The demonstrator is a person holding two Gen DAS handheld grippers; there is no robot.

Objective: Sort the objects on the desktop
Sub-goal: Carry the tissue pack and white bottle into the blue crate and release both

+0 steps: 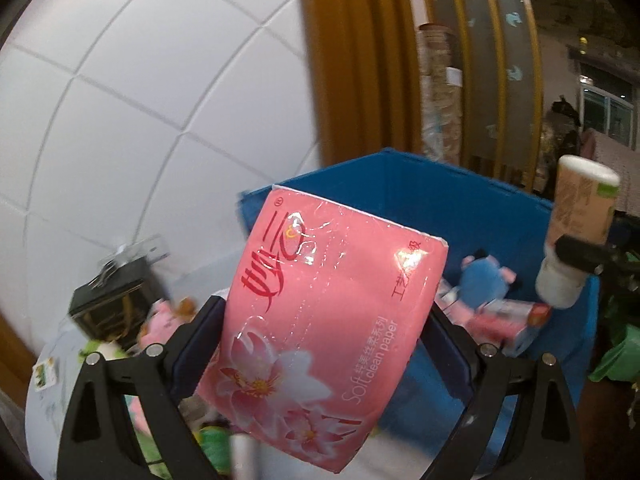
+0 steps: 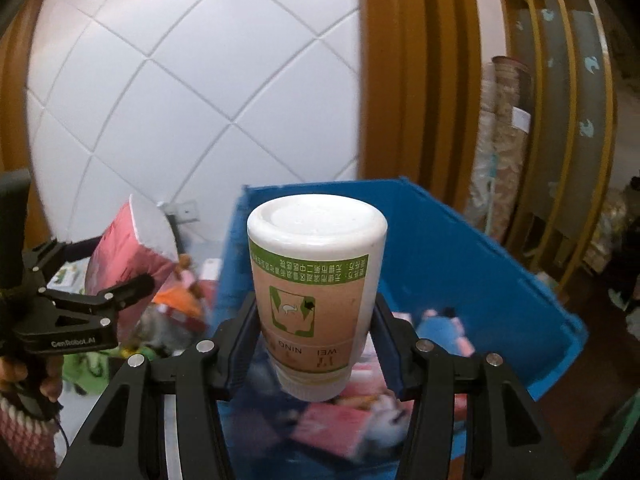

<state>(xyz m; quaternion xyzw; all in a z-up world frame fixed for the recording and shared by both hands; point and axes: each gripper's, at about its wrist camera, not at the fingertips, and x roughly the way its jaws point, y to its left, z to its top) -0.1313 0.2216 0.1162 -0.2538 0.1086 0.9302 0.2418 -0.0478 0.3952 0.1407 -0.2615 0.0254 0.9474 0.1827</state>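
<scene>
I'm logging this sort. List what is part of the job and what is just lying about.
Part of the job:
- pink tissue pack, clamped in left gripper
- white bottle, clamped in right gripper
- blue bin, holding a blue plush toy

Lying about:
- black box
- rolled rugs

Setting: you are in a home room. Evidence: padded white wall panel, orange wood trim, slatted partition, blue storage bin holding household clutter.
</scene>
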